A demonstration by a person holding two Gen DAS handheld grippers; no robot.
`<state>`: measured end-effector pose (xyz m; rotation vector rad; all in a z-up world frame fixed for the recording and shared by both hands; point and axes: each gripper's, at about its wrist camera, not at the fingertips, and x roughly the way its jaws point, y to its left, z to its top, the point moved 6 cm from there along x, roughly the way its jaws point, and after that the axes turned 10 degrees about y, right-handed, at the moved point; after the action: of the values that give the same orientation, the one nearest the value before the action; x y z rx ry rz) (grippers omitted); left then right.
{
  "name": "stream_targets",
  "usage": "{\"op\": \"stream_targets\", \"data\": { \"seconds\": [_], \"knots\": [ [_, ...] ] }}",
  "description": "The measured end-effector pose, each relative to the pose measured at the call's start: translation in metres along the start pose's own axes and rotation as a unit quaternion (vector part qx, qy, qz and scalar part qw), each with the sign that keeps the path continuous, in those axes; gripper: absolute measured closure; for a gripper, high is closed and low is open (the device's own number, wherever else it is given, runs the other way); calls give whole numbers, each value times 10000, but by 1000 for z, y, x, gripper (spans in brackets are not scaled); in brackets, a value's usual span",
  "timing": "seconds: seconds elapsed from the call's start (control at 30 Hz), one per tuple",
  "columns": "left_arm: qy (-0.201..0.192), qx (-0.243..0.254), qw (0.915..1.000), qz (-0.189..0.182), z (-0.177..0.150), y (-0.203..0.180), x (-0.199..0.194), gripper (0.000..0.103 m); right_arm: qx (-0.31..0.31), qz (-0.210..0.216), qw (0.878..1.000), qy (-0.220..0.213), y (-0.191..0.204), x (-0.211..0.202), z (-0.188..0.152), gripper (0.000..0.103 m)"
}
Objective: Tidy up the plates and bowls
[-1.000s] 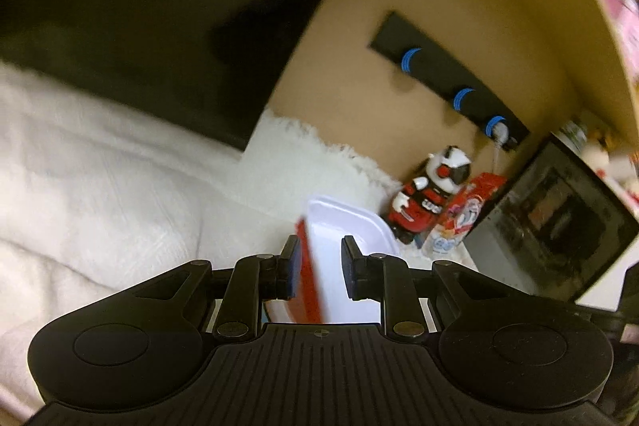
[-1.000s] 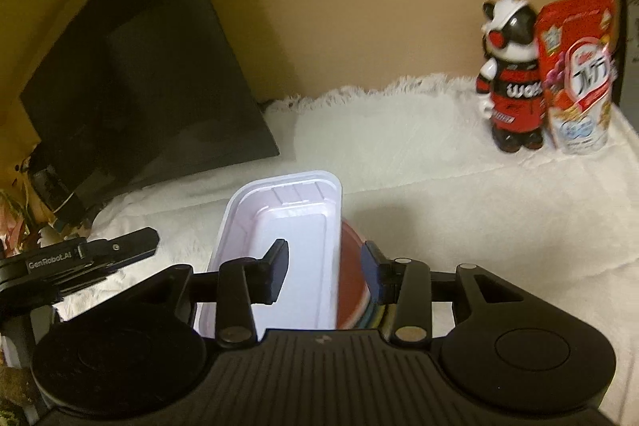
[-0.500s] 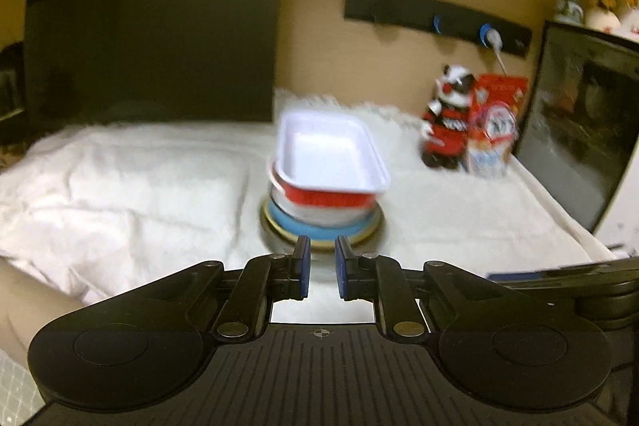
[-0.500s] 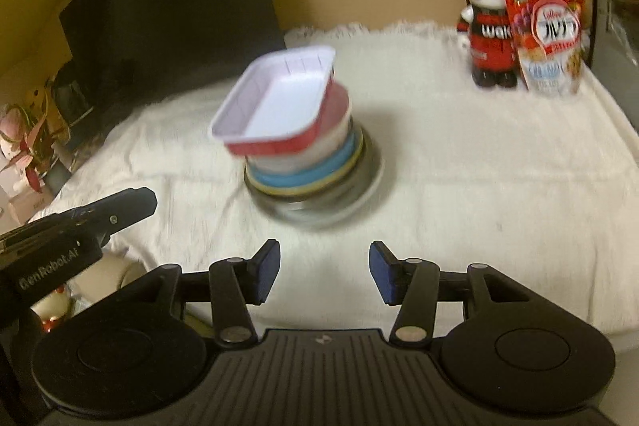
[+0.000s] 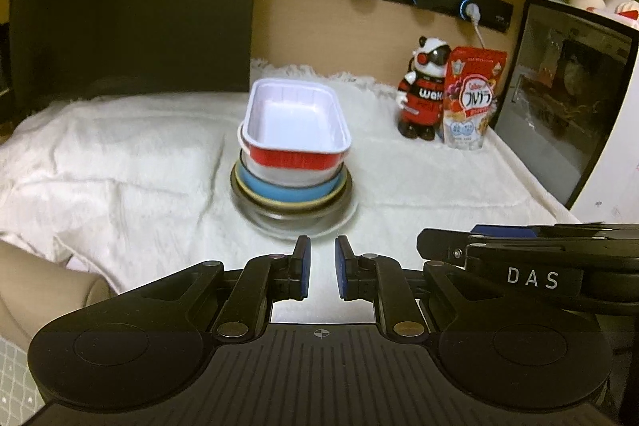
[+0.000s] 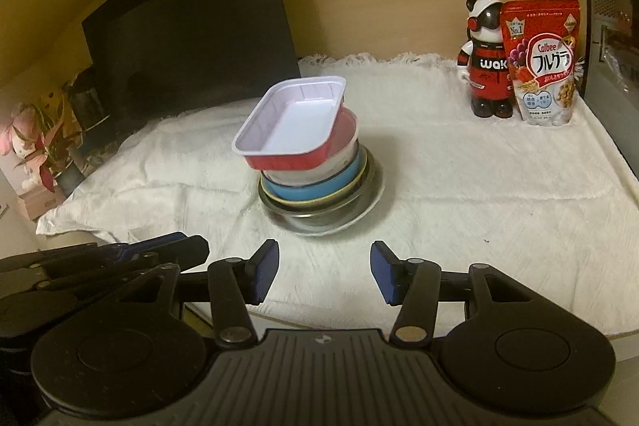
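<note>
A stack of dishes stands mid-table on the white cloth. On top lies a rectangular red tray with a white inside (image 5: 294,120) (image 6: 293,118), tilted. Under it are a metal bowl, a blue bowl (image 5: 287,192) (image 6: 315,188), a yellowish plate and a steel bowl on a white plate (image 5: 295,222) (image 6: 331,222). My left gripper (image 5: 322,266) hangs in front of the stack, nearly closed with a narrow gap, holding nothing. My right gripper (image 6: 324,272) is open and empty, also in front of the stack.
A black monitor (image 5: 131,22) (image 6: 191,42) stands at the back left. A panda figurine (image 5: 423,94) (image 6: 485,62) and a red cereal bag (image 5: 471,98) (image 6: 541,62) stand at the back right beside a microwave (image 5: 559,98). A plant (image 6: 36,146) sits far left.
Both grippers have pulled back from the stack toward the table's front edge. The red tray was let go and rests on top of the stack. The right jaws opened wider.
</note>
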<state>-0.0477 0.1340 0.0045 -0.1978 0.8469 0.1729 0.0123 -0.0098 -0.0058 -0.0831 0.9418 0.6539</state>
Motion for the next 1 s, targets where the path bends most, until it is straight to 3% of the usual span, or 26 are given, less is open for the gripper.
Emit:
{"op": "stream_targets", "data": {
  "seconds": [0.47,1.0],
  "knots": [
    [374,-69,9993,61,-20,-1,-2,87,22,40,9995,318,4,2,-19,52],
    [329,-149,9993,95,-24,-1,-9,87,-68,105,9994,333,9,-4,-26,52]
  ]
}}
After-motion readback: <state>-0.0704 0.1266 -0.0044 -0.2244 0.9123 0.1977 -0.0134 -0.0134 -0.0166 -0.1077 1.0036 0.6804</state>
